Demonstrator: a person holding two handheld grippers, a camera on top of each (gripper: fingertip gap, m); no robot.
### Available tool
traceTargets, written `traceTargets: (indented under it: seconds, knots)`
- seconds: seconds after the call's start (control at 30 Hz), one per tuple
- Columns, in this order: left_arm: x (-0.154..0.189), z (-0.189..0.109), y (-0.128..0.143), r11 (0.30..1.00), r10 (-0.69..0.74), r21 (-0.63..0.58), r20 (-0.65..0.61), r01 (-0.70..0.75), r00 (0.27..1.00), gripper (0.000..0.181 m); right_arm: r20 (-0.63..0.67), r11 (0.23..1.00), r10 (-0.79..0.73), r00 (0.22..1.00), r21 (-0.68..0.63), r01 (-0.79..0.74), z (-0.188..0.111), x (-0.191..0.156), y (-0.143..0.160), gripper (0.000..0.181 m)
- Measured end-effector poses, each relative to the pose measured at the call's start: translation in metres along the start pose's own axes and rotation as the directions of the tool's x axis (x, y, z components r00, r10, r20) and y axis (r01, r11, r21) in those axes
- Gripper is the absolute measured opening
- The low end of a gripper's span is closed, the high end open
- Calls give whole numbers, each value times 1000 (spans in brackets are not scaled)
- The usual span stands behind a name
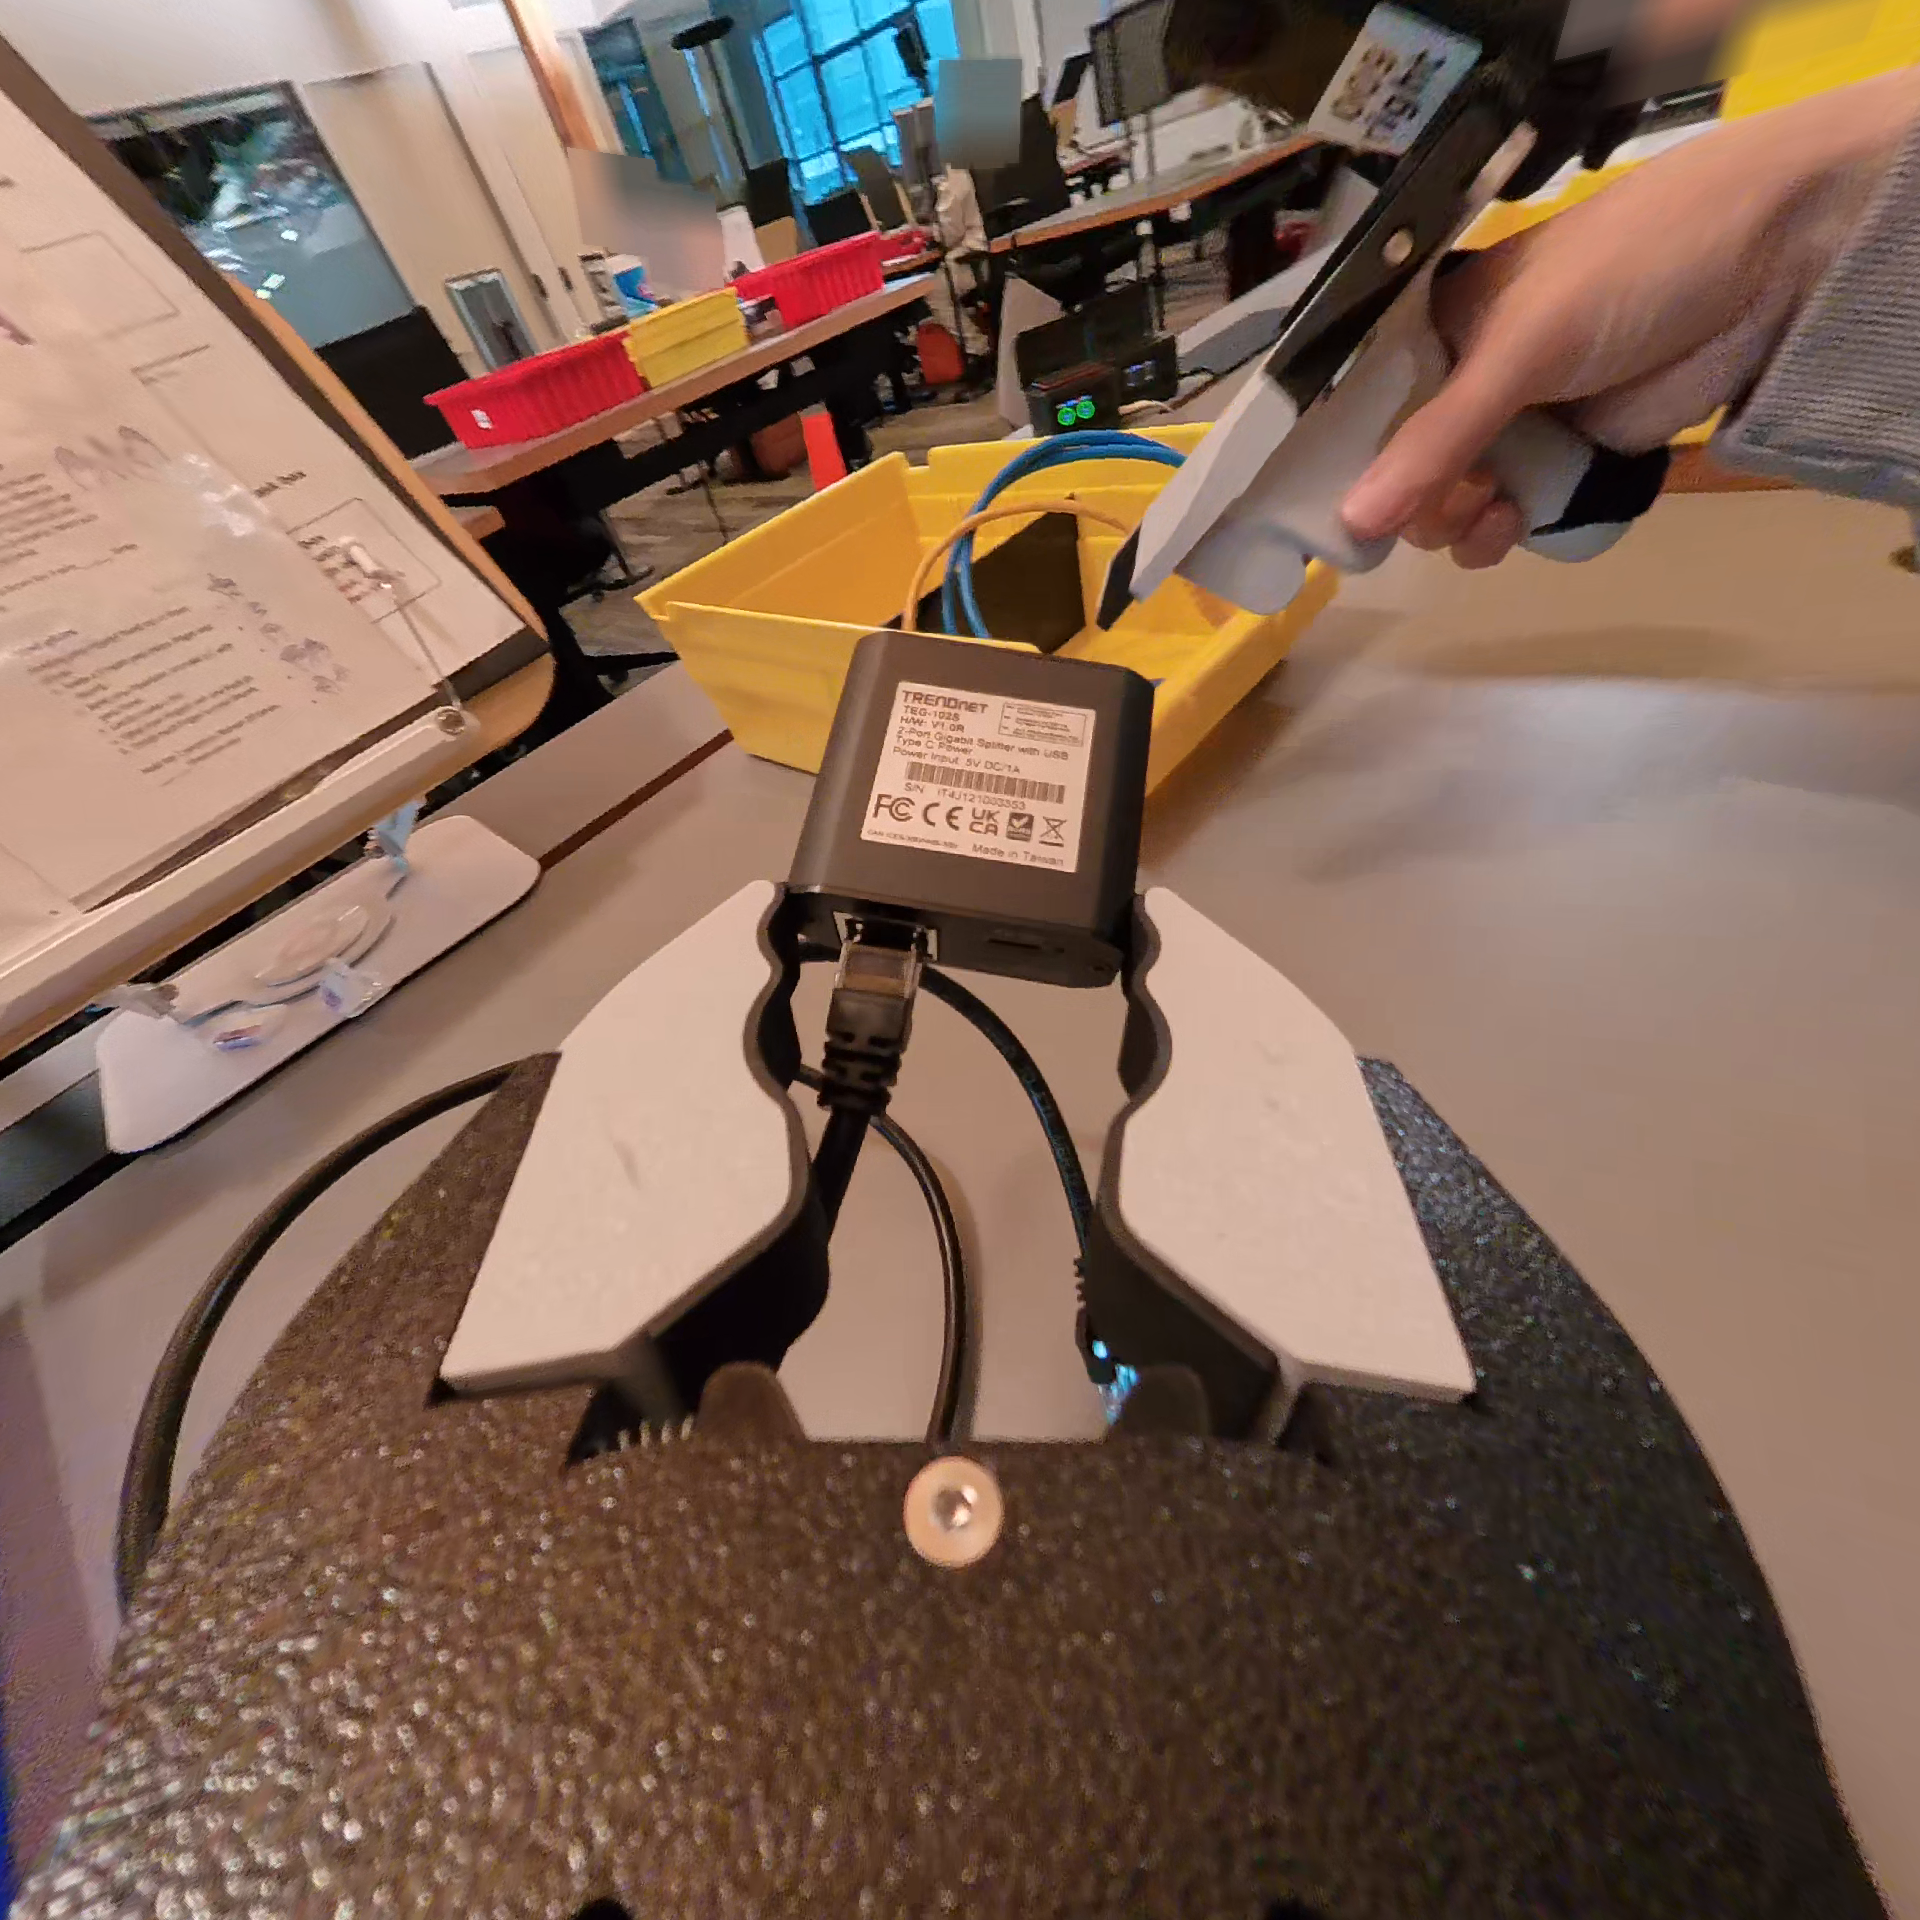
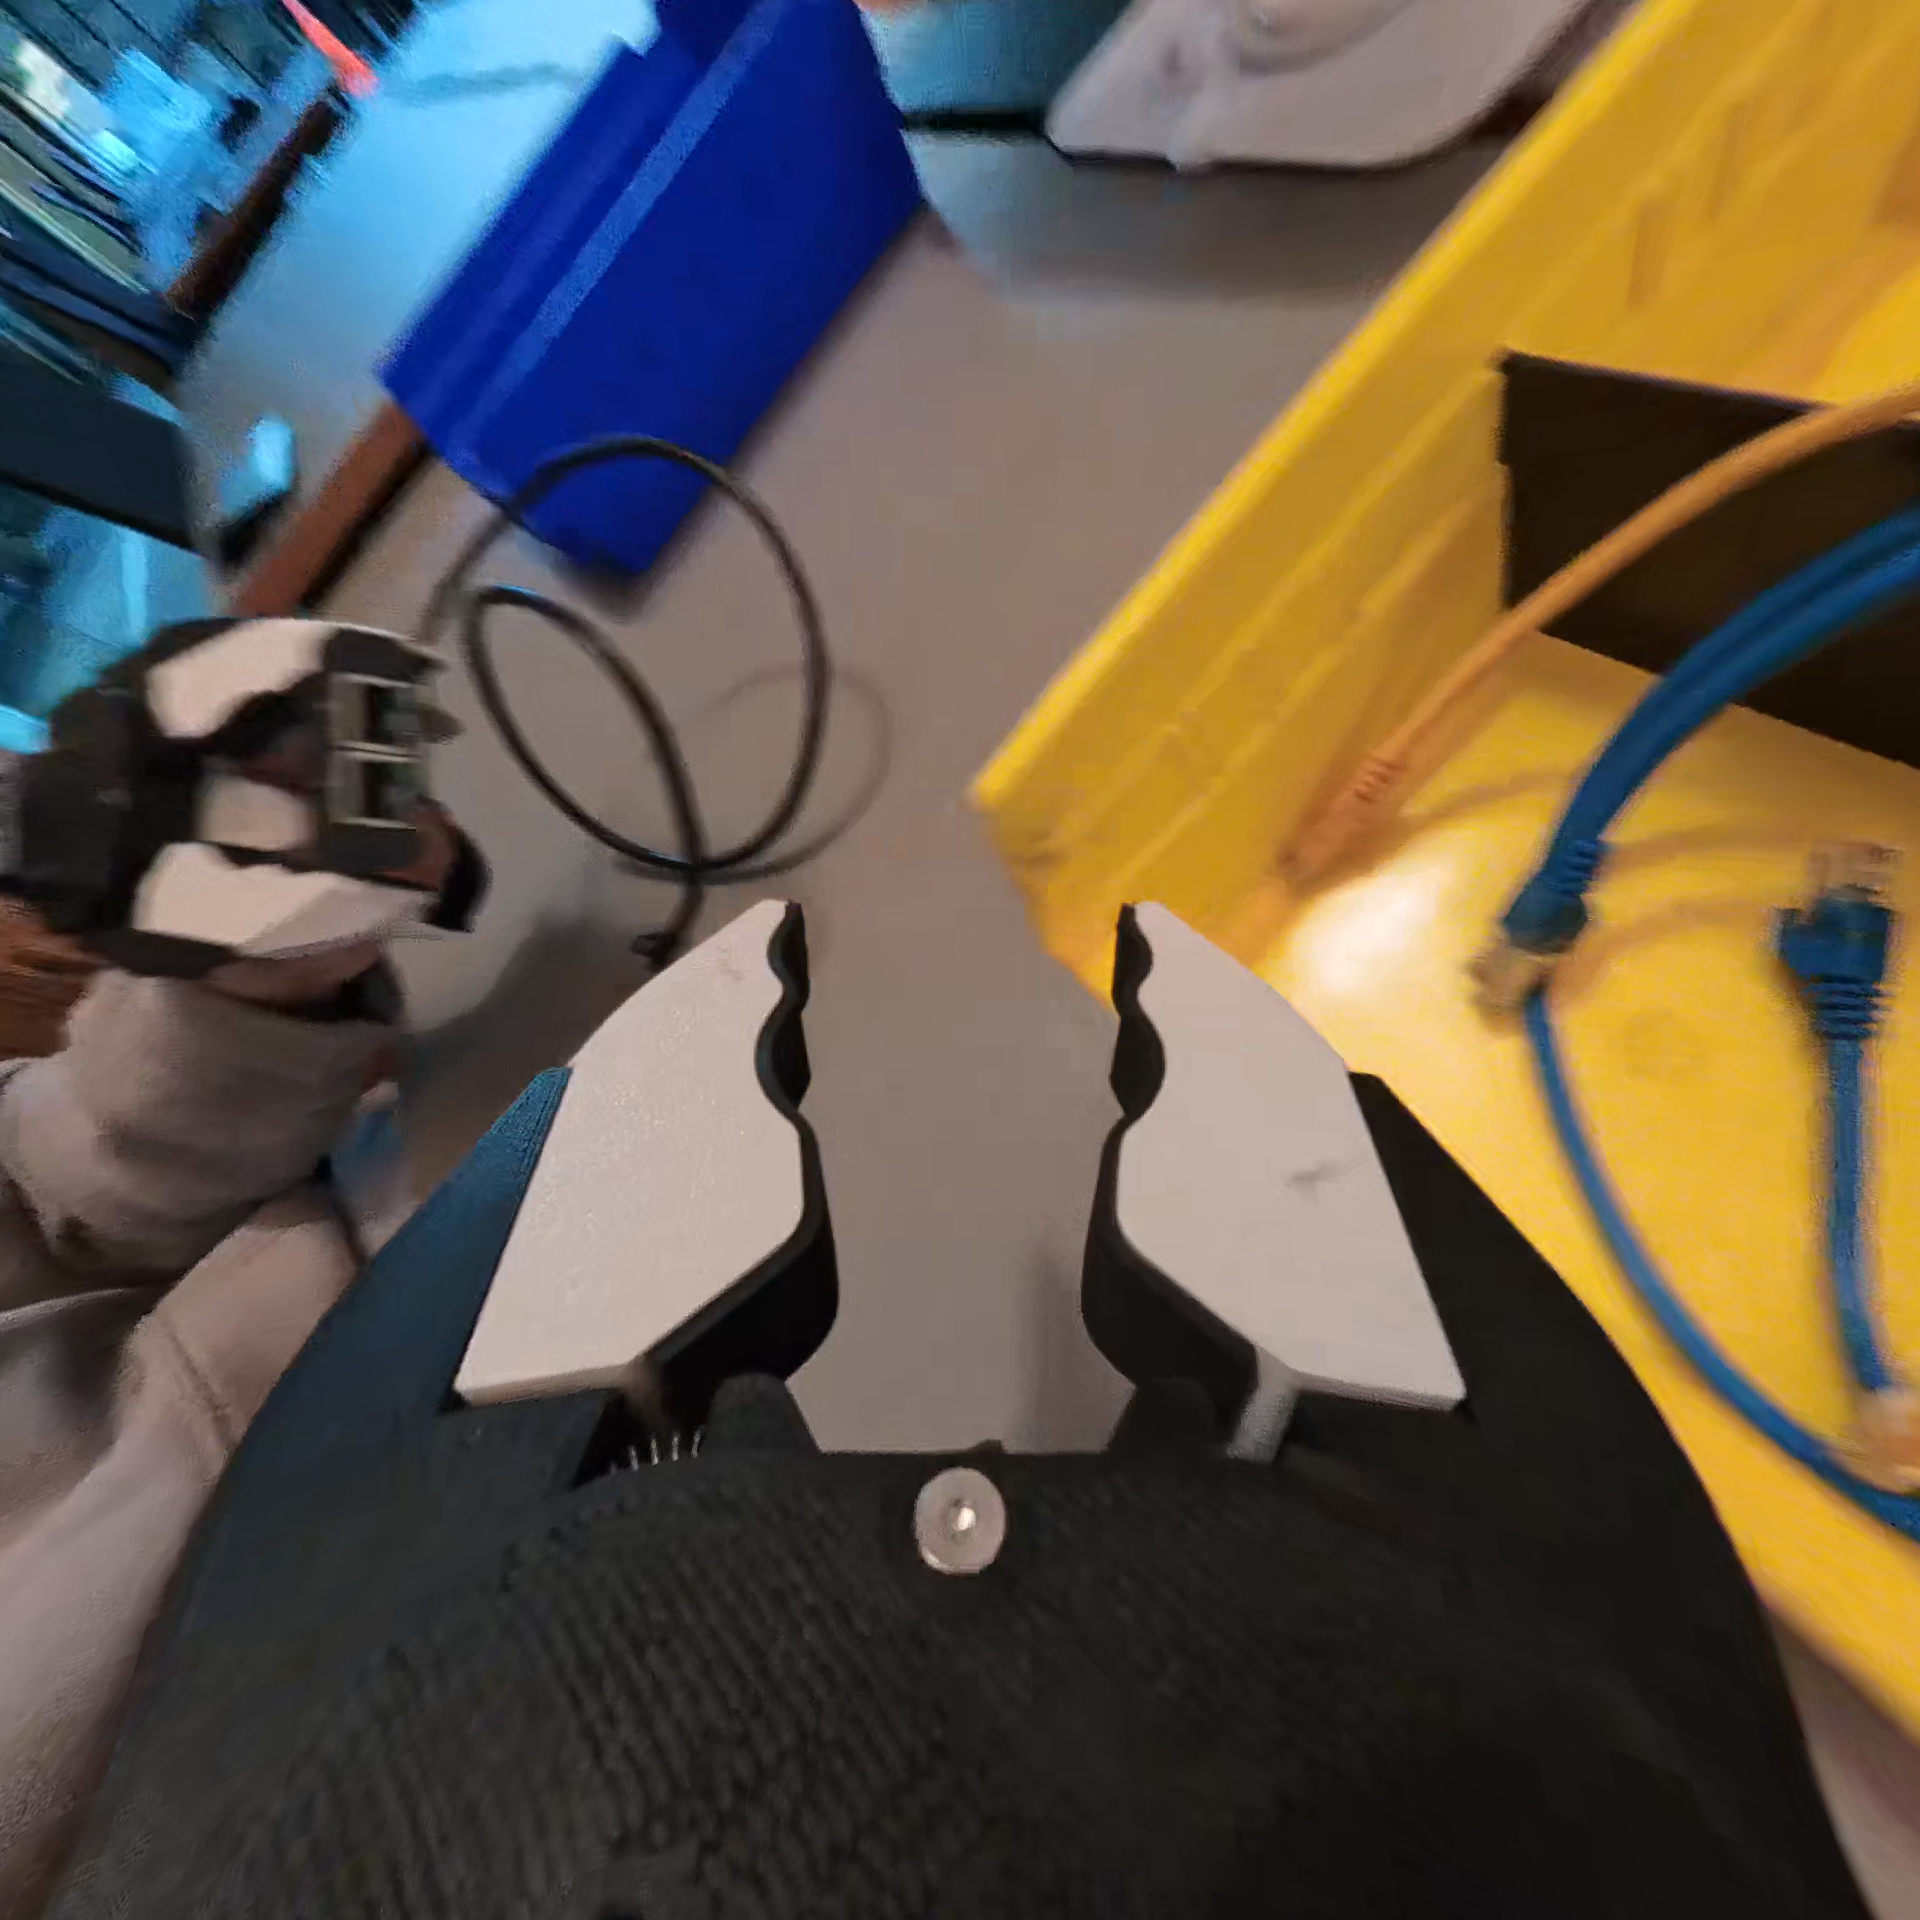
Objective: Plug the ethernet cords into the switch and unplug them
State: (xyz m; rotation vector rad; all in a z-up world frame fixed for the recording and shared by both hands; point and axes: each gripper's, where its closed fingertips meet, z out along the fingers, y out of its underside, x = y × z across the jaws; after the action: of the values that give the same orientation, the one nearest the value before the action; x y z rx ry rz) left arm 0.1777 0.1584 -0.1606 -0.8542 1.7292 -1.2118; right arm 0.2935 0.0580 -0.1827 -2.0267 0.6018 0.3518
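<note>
Here, switch clamped, right claw empty

A yellow bin sits on the grey worktop, with a black divider inside it. A tilted board holding a printed sheet stands at the left on a white stand. A blue bin lies farther off. 2 red bins and another yellow one sit on distant tables.
</note>
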Motion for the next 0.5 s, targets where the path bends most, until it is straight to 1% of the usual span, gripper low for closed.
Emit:
traceTargets:
  seconds: [0.03, 0.1, 0.17, 0.23, 0.27, 0.3, 0.4, 0.47, 0.5]
  knots:
    - [2, 2, 1, 1000, 0, -5, -28, 0, 1000, 59, 41, 999, -4, 999, 53, 2, -2, -18, 0, 59]
    - [7, 5, 1, 1000, 2, -6, -79, -3, 997, 59, 134, 983, -13, 991, 185, -12, -1, -56, -1, 66]
    - [8, 8, -1, 1000, 6, -10, -111, -7, 994, 59, 264, 968, 7, 965, 242, -73, 6, -91, 6, 78]
    - [7, 12, -6, 1000, 22, -9, -98, -23, 995, 59, 371, 930, 71, 926, 312, -197, 15, -115, 4, 73]
    - [7, 13, -10, 999, 34, -6, -88, -35, 996, 59, 427, 911, 87, 900, 332, -246, 19, -125, 3, 72]
    - [7, 15, -13, 999, 45, -6, -74, -45, 996, 59, 461, 894, 104, 881, 344, -286, 25, -131, 2, 67]
    - [13, 21, -20, 994, 107, -12, -42, -108, 993, 59, 531, 865, 110, 840, 366, -344, 40, -142, 2, 62]
    - [14, 22, -23, 990, 138, -10, -6, -138, 990, 59, 581, 810, 124, 805, 410, -420, 37, -140, -7, 25]
    - [14, 23, -25, 989, 149, -9, 9, -149, 989, 59, 597, 803, 101, 796, 423, -419, 36, -140, -7, 25]
